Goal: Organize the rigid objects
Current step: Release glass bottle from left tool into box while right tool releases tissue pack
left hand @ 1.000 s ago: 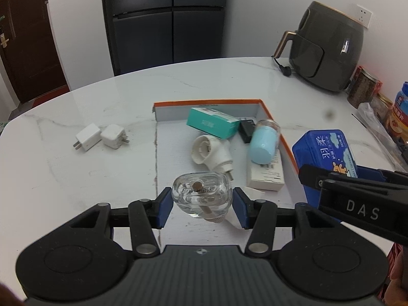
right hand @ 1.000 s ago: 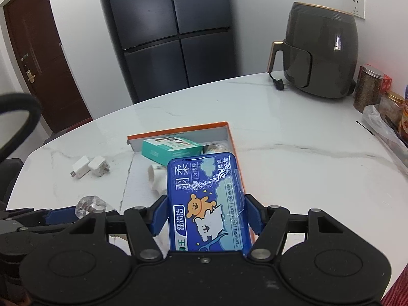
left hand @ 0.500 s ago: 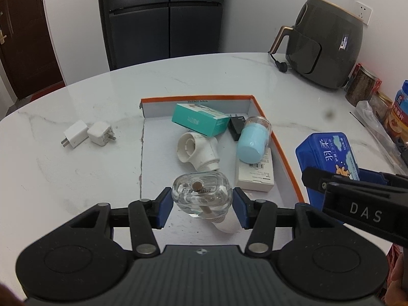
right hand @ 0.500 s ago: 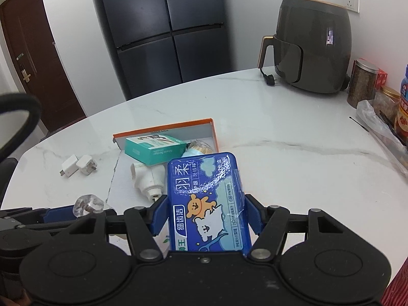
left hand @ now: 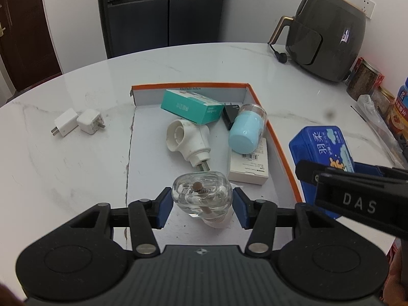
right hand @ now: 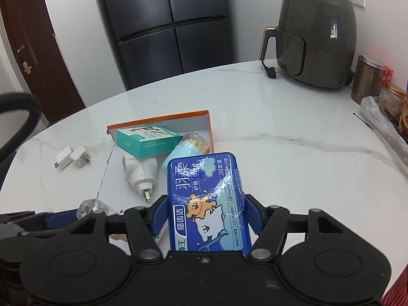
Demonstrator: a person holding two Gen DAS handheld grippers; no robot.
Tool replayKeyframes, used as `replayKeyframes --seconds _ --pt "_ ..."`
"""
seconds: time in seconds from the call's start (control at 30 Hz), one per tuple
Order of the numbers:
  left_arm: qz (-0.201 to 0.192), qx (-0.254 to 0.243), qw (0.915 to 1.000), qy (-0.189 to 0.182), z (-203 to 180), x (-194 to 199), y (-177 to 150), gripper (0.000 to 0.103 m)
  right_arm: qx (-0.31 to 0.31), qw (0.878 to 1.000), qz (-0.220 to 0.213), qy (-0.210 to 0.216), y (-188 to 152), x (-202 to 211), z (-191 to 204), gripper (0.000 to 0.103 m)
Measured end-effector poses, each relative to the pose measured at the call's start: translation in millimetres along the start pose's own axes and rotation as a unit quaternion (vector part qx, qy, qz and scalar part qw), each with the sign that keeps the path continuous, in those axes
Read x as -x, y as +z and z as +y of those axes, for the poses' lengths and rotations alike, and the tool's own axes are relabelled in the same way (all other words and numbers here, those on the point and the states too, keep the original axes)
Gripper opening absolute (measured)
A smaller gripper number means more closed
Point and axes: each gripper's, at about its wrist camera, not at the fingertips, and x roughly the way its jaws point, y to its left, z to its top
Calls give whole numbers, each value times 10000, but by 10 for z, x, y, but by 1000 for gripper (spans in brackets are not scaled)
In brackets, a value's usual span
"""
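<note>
A: Both hands are loaded. The left hand-held gripper [left hand: 201, 207] is clenched on a clear glass refill bottle [left hand: 202, 195], blue pads against both its sides, and it hangs over the near end of the orange-edged box [left hand: 275, 137].

B: And the right hand-held gripper [right hand: 207, 218] grips a blue floss-pick case [right hand: 206, 199], pads tight on its long edges. In the left wrist view that case sits just outside the box's right wall.

A: So this reads as the carry-and-place step: two items inbound, neither set down yet.

B: The box is busy, too. A teal carton [left hand: 191, 109] lies at the far wall, a white plug-in heater [left hand: 188, 142] in the middle, a light-blue toothpick jar [left hand: 246, 132] leaning on a white carton [left hand: 248, 164].

A: The open floor is the near left part, right under the bottle. I'd say the bottle wants lowering there before the pads let go, since glass could roll or knock the heater's prongs.

B: The case needs to clear the orange wall first, then find a flat spot. Two white chargers [left hand: 76, 125] wait out on the bench [left hand: 63, 178], well apart from the box.
</note>
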Motion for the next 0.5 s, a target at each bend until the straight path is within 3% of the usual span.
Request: replayKeyframes --seconds 0.1,0.17,0.5 --pt "13 44 10000 19 11 -30 10 49 32 10000 38 30 24 -58 1 76" --pt "5 56 10000 40 21 -47 28 43 71 9999 66 58 35 -97 17 76" --pt "50 255 9996 -119 125 -152 67 41 174 9995 253 105 105 -320 42 76"
